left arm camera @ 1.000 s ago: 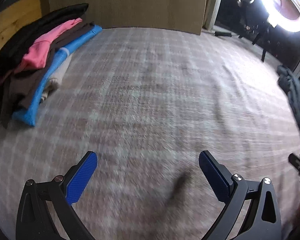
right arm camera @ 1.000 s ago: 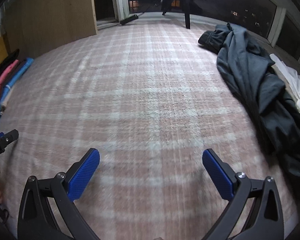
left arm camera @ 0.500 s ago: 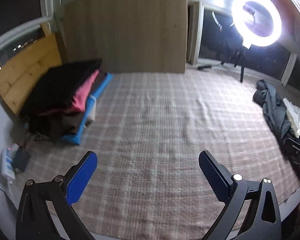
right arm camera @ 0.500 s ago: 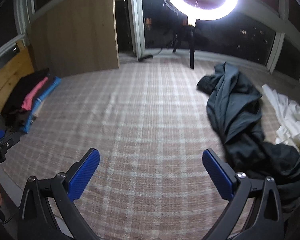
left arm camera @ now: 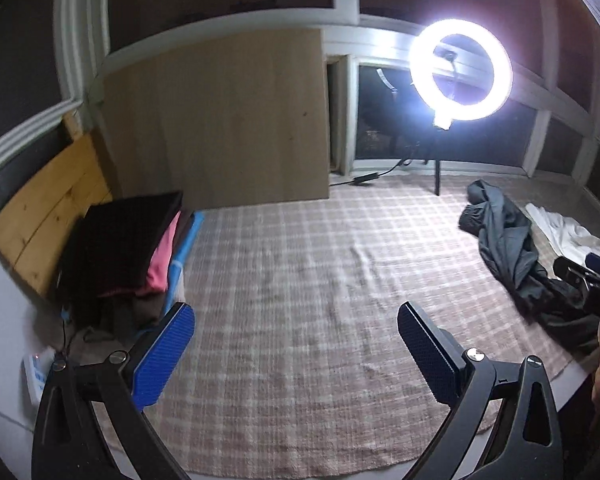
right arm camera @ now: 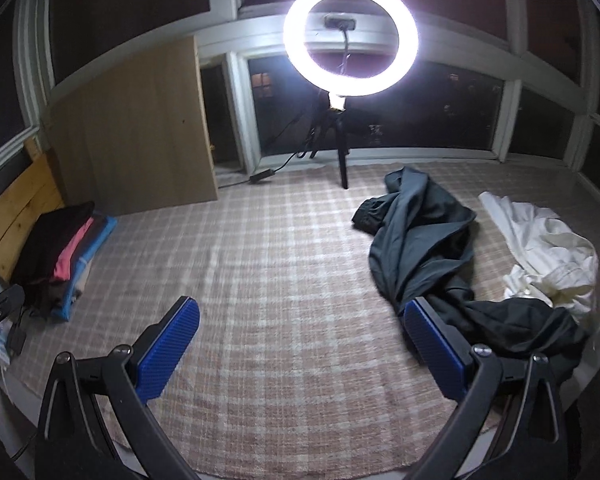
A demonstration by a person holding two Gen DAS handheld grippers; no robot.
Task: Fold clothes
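A stack of folded clothes [left arm camera: 128, 256], black on top with pink, brown and blue below, sits at the left edge of the plaid blanket [left arm camera: 300, 280]; it shows too as the stack [right arm camera: 64, 252] in the right wrist view. A crumpled dark grey garment [right arm camera: 424, 248] and a rumpled white garment [right arm camera: 548, 248] lie at the right; the left wrist view has the grey garment [left arm camera: 508, 248] and white one [left arm camera: 564, 232]. My left gripper [left arm camera: 296, 344] and right gripper [right arm camera: 302, 336] hang open high above the blanket, holding nothing.
A lit ring light [right arm camera: 350, 38] on a tripod stands at the far edge by dark windows. A wooden panel [left arm camera: 220, 128] leans at the back left, with a plank board [left arm camera: 48, 208] beside the stack. A power strip [left arm camera: 38, 372] lies at the lower left.
Both grippers have risen and pulled back from just above the blanket, so the whole room now shows. Both stayed open; the clothes have not moved.
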